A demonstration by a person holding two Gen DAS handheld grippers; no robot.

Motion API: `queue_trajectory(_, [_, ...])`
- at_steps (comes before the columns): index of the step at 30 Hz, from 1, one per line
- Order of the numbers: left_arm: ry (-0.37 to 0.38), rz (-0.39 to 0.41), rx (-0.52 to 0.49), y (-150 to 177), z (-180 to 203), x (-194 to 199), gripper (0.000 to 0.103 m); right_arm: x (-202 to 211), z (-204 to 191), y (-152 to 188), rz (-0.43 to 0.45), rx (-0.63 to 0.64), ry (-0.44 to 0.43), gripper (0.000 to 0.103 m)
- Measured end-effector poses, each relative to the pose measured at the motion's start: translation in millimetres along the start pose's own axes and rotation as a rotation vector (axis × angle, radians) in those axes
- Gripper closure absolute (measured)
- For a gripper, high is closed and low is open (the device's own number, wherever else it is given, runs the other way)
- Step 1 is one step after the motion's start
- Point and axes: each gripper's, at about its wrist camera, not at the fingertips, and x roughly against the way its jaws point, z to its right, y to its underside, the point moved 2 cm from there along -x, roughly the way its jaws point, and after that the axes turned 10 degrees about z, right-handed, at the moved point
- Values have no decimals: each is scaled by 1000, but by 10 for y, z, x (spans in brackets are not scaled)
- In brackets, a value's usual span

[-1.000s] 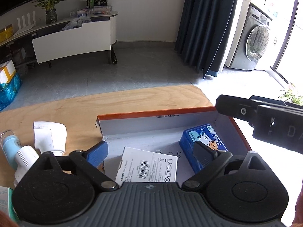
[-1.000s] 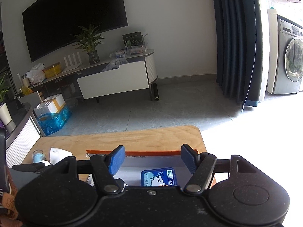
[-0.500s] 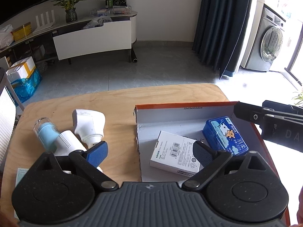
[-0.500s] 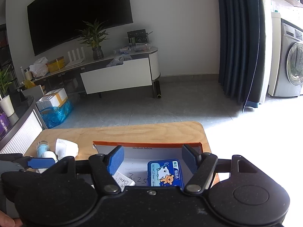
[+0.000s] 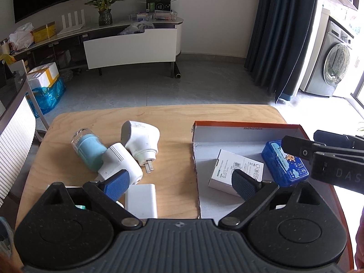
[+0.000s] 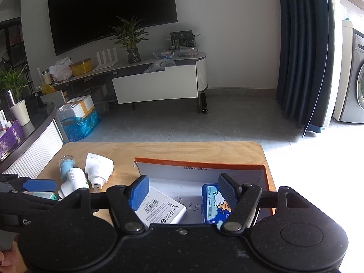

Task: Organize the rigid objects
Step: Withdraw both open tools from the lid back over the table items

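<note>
Both hand-held grippers, left [image 5: 179, 182] and right [image 6: 183, 190], are hovering open and empty; at ten o'clock, a light, rigid white plug adapter [image 5: 141, 142] is inviting a side grip.

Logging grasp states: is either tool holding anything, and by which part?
Nothing is held. The left tool and the right tool both stand open and empty above the table.
</note>
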Motion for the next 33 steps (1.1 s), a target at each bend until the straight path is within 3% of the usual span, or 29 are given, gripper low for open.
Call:
queue_trajectory(20, [-89,17,82,267,-701,311,4,-75,-706,257,-75,78,-153,21])
queue_trajectory(33, [-193,-12,140,502,-1308,406,3,-87,-850,385,-111,87,-190,21])
